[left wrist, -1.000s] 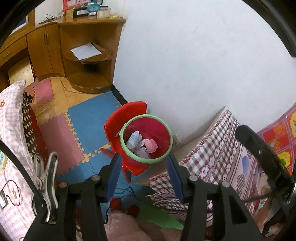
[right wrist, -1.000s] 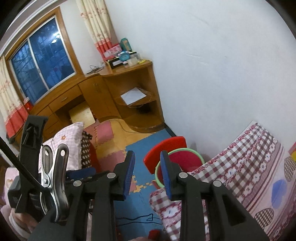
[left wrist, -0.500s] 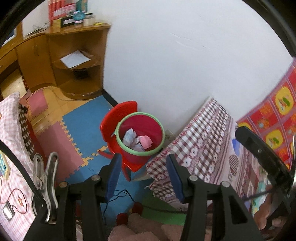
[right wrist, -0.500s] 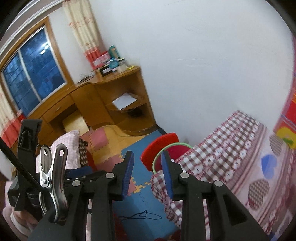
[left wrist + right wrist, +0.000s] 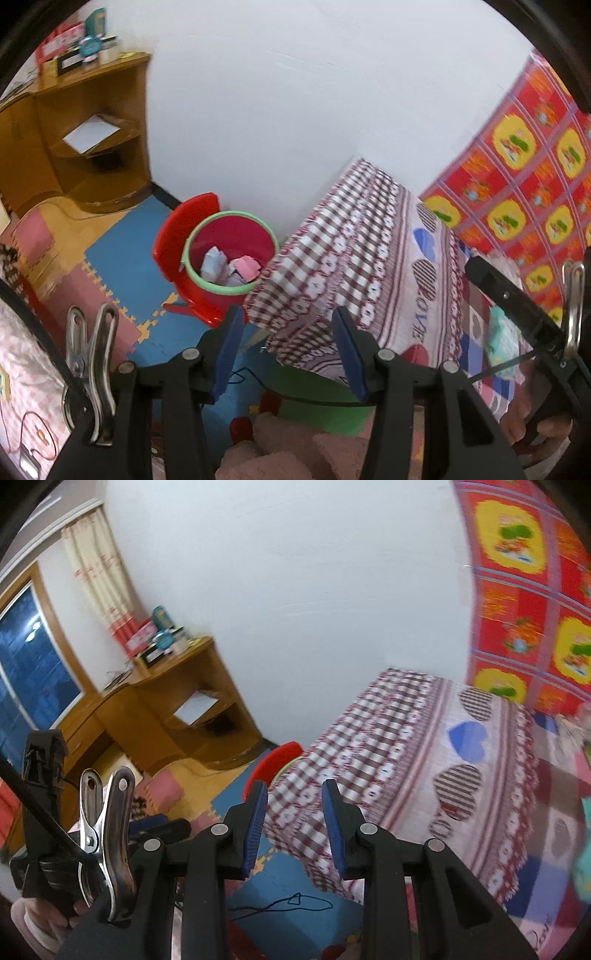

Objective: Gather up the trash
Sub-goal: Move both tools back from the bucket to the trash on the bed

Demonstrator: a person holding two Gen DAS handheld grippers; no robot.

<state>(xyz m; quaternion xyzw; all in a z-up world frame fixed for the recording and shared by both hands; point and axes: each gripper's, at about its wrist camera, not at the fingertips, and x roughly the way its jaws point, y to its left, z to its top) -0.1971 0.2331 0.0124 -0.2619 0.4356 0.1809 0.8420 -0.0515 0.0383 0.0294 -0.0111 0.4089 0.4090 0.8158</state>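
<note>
White wall and a bed (image 5: 373, 258) in checked cloth fill both views; beside the bed a red bin (image 5: 229, 254) on the floor holds crumpled paper (image 5: 229, 266). On the bed's far end lies a blurred teal packet (image 5: 499, 343), perhaps trash; I cannot tell. Risk: motion blur suggests a fast swing, so a hurried reach could snag bedding instead. Left tongs (image 5: 286, 352) and right tongs (image 5: 293, 825) hover spread, empty, angled down over the bed's corner.

Both hand-held grippers — left (image 5: 286, 349), right (image 5: 293, 821) — agape, empty.
</note>
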